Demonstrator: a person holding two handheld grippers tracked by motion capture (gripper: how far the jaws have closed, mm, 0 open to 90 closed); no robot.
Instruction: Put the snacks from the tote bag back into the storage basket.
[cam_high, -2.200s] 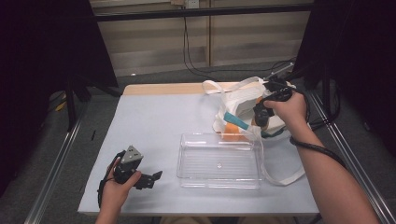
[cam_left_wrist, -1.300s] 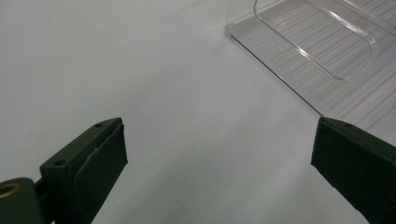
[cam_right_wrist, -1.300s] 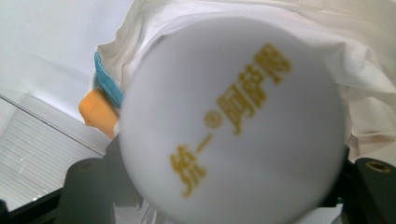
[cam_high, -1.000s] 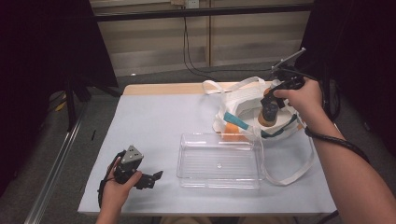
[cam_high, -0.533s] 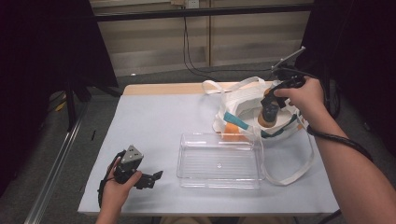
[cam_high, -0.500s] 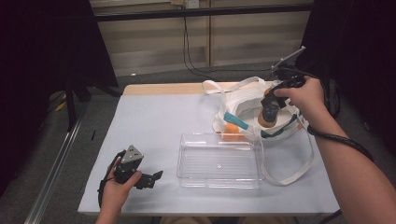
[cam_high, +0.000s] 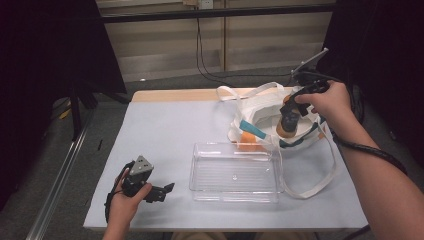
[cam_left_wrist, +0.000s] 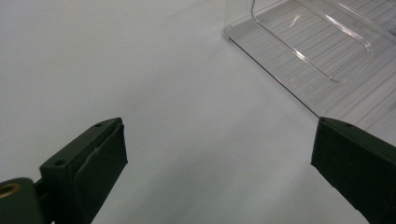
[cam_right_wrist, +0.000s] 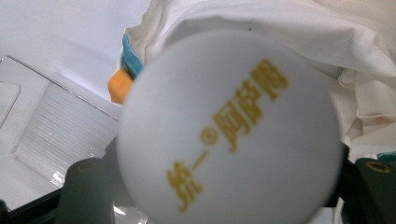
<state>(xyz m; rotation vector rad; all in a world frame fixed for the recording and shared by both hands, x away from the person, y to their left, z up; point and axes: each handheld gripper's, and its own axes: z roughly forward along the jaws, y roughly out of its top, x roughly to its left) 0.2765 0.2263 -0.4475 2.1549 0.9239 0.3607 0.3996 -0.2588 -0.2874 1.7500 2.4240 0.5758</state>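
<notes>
- Since the earliest frame the right claw (cam_high: 289, 120) has swung from the bag's far rim to over the white tote bag (cam_high: 260, 107); over the last half second it has barely shifted. It pinches a small round container (cam_high: 286, 131), whose tan end now shows below the jaws.
- The left claw (cam_high: 162, 191) has not moved: it rests low on the bench (cam_high: 165, 125), jaws spread wide with nothing between them, left of the clear plastic tray (cam_high: 235, 172).
- The container hangs over the bag's mouth, above the bench, beyond the tray's far right corner.
- Its long axis looks near upright in the high view. In the right gripper view its round white face (cam_right_wrist: 231, 135), printed with yellow characters, points at the camera.
</notes>
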